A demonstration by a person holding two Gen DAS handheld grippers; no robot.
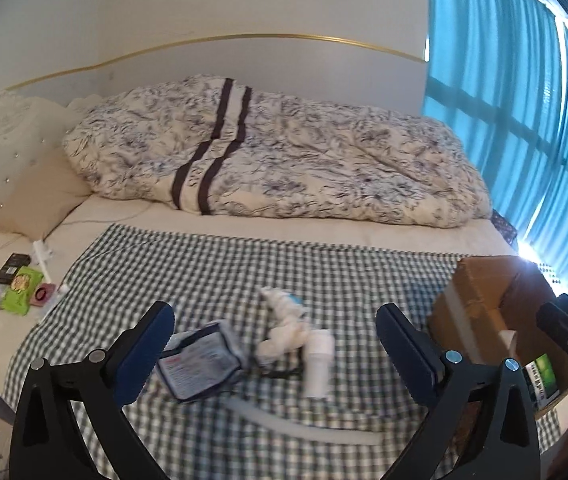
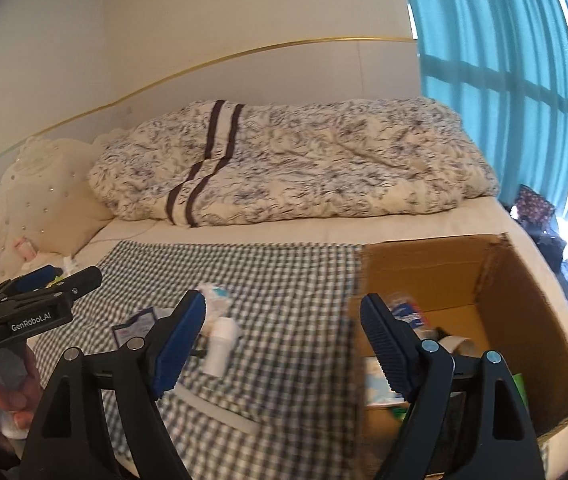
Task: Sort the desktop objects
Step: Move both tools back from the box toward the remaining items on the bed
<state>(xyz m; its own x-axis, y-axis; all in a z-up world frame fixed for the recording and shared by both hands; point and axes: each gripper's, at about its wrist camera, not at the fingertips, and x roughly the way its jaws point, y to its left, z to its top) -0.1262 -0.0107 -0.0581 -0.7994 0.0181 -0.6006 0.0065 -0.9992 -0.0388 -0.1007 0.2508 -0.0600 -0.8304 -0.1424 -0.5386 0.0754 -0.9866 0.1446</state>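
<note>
From the left wrist, the left gripper [image 1: 274, 344] gapes wide and empty above a pouch [image 1: 200, 362], rag [image 1: 284, 338] and bottle [image 1: 317, 360] on the bed's checked cloth [image 1: 284, 264]. From the right wrist, the right gripper [image 2: 284, 340] spreads empty beside the box [image 2: 523, 320] at the cloth's right edge.

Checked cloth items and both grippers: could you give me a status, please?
Left gripper, right gripper open, empty. Pouch, white bottle on cloth. Cardboard box right.

A floral duvet [image 1: 276, 152] lies bunched on the bed beside teal curtains [image 1: 515, 120].
</note>
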